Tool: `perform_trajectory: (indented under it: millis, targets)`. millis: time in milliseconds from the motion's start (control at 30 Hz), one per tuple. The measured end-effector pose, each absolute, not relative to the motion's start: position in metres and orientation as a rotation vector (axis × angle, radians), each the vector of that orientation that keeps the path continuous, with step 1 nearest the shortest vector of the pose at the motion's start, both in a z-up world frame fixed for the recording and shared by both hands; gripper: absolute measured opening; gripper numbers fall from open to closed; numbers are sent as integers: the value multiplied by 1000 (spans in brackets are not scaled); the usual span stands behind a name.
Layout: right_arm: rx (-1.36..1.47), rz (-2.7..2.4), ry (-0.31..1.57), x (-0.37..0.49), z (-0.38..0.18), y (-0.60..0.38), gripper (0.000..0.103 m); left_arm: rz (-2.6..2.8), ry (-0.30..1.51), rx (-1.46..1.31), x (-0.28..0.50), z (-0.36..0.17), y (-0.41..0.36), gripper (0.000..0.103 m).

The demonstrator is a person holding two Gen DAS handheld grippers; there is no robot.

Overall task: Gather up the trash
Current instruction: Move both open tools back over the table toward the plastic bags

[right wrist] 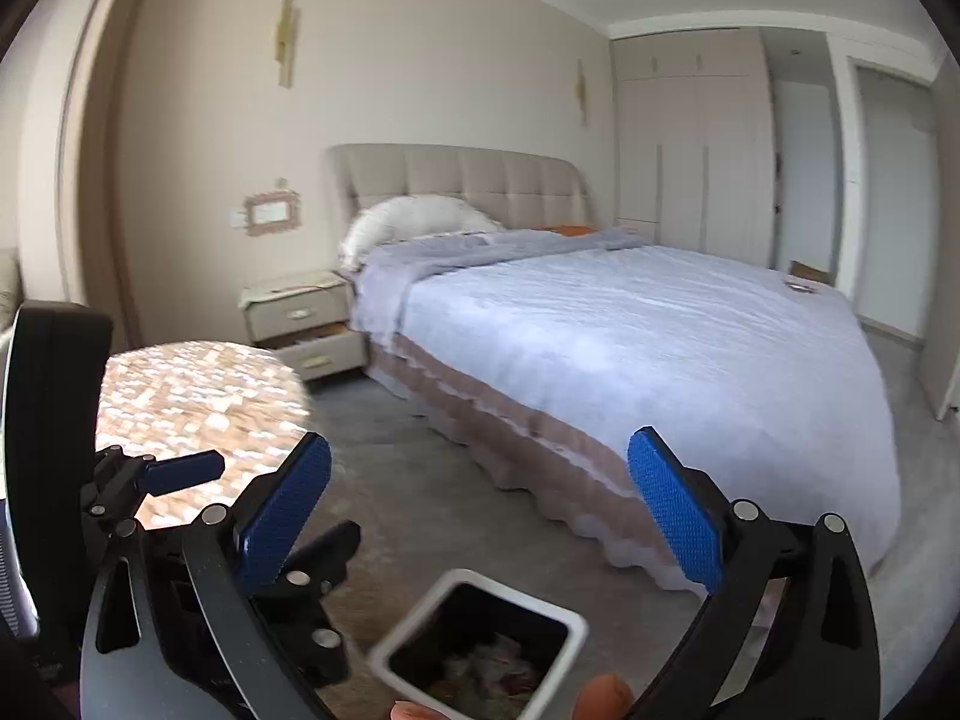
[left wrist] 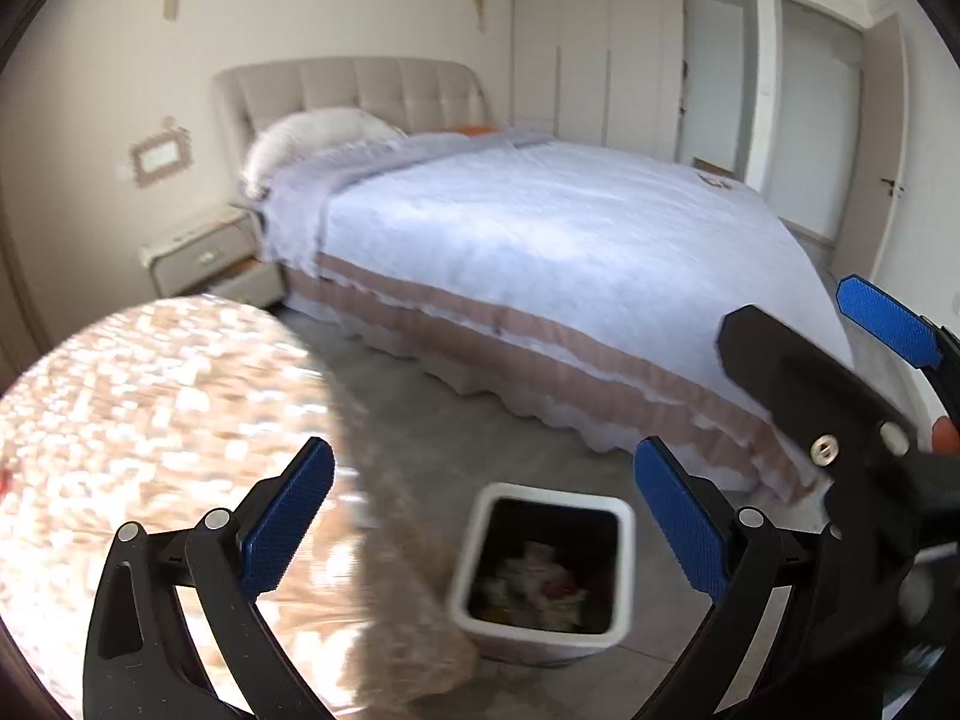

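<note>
Seemingly between pickups, both the left gripper (left wrist: 483,531) and right gripper (right wrist: 480,525) hang spread and empty above a white square trash bin (left wrist: 543,564), part-filled, at six o'clock on the grey floor (left wrist: 498,438). No loose trash shows; finding some likely comes next.

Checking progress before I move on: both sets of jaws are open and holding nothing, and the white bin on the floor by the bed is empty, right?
Not quite. The white bin already has trash in it, as the left wrist view shows. The rest holds: both sets of jaws are open, holding nothing.
</note>
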State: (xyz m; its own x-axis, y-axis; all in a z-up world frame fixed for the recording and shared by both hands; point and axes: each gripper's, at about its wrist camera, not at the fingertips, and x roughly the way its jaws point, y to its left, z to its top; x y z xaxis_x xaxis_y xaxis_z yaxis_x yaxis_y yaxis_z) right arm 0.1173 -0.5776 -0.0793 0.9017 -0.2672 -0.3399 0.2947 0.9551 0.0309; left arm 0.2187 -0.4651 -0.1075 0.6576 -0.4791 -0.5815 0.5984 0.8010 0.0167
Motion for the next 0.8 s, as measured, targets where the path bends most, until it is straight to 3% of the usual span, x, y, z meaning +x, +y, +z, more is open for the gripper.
perform_trajectory:
  millis: [800]
  targets:
    - [28,213,338,230,-30,-343,99,-131,522,113,280,-57,-175,98]
